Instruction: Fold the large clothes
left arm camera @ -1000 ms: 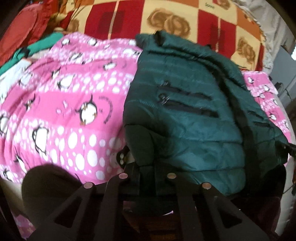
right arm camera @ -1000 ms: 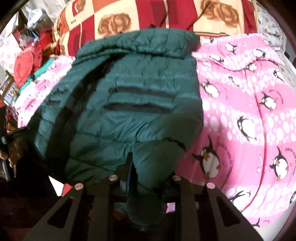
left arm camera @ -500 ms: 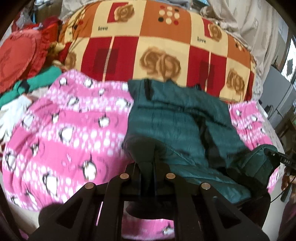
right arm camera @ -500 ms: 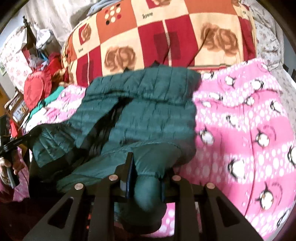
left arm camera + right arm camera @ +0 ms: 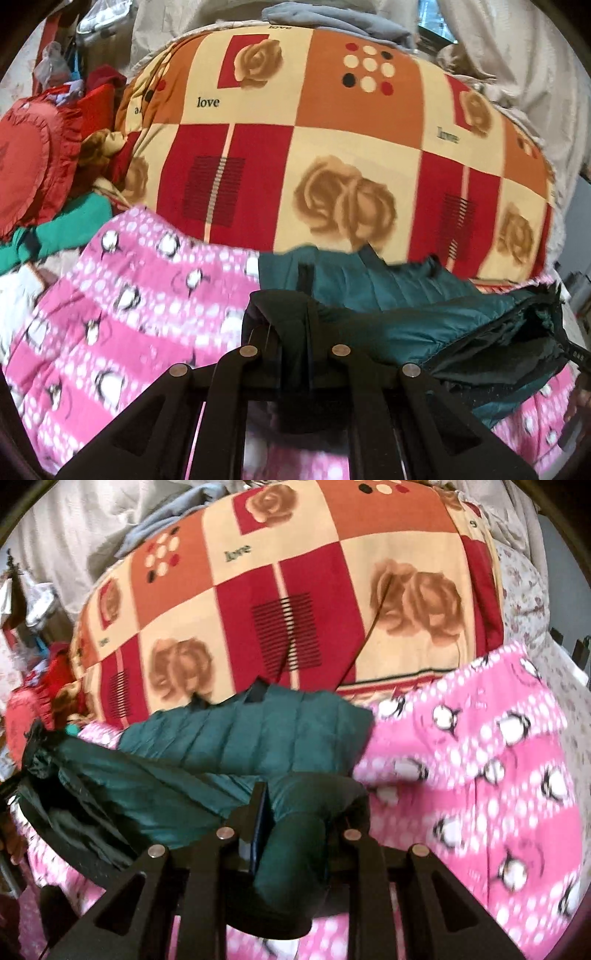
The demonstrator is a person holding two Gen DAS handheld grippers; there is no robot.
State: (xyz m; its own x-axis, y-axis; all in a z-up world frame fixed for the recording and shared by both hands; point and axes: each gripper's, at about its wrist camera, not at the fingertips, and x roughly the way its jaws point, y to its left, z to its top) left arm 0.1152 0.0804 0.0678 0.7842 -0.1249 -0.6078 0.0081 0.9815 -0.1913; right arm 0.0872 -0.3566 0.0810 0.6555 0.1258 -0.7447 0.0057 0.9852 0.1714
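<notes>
A dark green quilted puffer jacket [image 5: 406,295] lies on the pink penguin blanket [image 5: 129,314]; it also shows in the right wrist view [image 5: 251,738]. My left gripper [image 5: 295,343] is shut on the jacket's near edge and holds it lifted. My right gripper [image 5: 291,823] is shut on a bunched fold of the jacket's near edge. The lifted near part hangs between the two grippers and folds back over the rest, with the dark lining [image 5: 498,354] showing. The fingertips are buried in fabric.
A big red, orange and cream rose-patterned quilt [image 5: 332,147] is piled behind the jacket. A red heart cushion [image 5: 33,166] and green cloth [image 5: 70,225] lie at the far left. Pale curtains [image 5: 74,535] hang behind. Pink blanket [image 5: 480,775] spreads to the right.
Both grippers have lifted the jacket's near edge up and carried it toward the far side. The views have tilted up and the jacket now looks short and doubled over.
</notes>
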